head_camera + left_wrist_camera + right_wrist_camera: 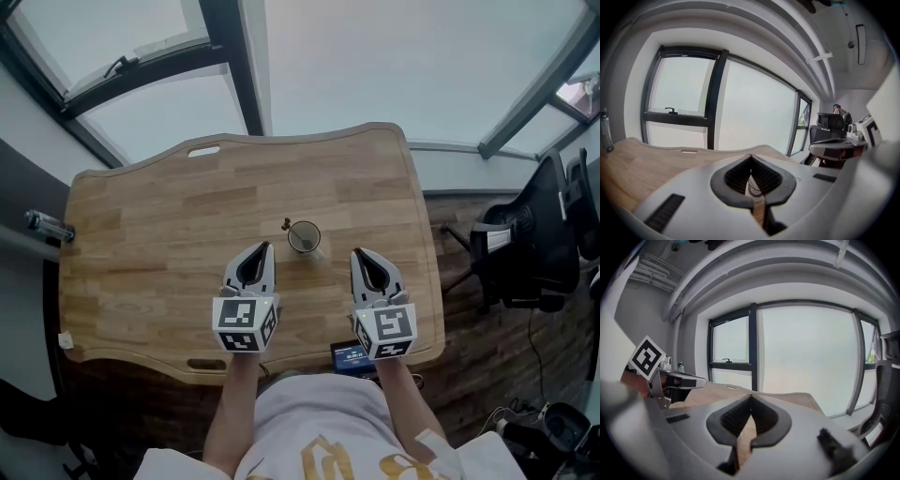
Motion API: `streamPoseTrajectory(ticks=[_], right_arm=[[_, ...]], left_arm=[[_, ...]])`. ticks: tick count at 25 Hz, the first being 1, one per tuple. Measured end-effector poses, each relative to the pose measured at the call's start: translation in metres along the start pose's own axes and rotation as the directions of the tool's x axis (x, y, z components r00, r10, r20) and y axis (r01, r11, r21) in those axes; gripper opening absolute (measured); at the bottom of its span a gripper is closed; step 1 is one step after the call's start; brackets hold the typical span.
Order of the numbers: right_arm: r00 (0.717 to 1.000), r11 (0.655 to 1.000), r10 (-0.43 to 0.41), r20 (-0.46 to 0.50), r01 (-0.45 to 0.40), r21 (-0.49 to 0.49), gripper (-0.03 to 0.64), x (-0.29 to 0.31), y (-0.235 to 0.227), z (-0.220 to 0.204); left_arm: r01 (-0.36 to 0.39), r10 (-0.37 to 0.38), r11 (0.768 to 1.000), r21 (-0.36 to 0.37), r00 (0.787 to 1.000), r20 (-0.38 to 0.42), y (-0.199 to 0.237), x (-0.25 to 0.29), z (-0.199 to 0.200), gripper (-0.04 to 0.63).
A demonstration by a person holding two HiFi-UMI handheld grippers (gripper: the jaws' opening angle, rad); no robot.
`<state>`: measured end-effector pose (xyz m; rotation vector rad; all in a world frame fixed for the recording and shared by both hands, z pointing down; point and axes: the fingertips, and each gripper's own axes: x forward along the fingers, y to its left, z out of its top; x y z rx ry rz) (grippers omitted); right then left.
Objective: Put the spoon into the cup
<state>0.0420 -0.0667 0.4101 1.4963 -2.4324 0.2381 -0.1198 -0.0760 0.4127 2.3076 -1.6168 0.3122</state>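
Note:
A small glass cup (304, 236) stands on the wooden table (141, 244), just beyond and between my two grippers. The spoon (287, 225) shows only as a thin dark end at the cup's upper left rim; it seems to lean in the cup, but it is too small to be sure. My left gripper (267, 247) sits to the cup's near left, jaws shut with nothing in them. At the cup's near right my right gripper (356, 253) is shut and empty as well. In the left gripper view the fingertips meet (751, 156), and a sliver of the cup (753, 187) shows through the gap behind them. The right gripper (751, 395) looks over the table's far edge.
A bottle (42, 225) lies at the table's left edge and shows again as the bottle (605, 130). A dark office chair (525, 246) stands right of the table. A small device with a blue screen (349, 354) sits at the front edge. Large windows lie beyond the table.

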Motion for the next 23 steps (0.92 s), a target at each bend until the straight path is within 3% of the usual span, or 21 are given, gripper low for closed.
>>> streamPoseTrajectory(ticks=[23], right_arm=[[0.999,1.000,-0.021,0.026,0.022,-0.017,0.031,-0.030,0.012,0.004]], left_arm=[[0.021,-0.021,1.000,0.000,0.999,0.042,-0.013,-0.030,0.009,0.014]])
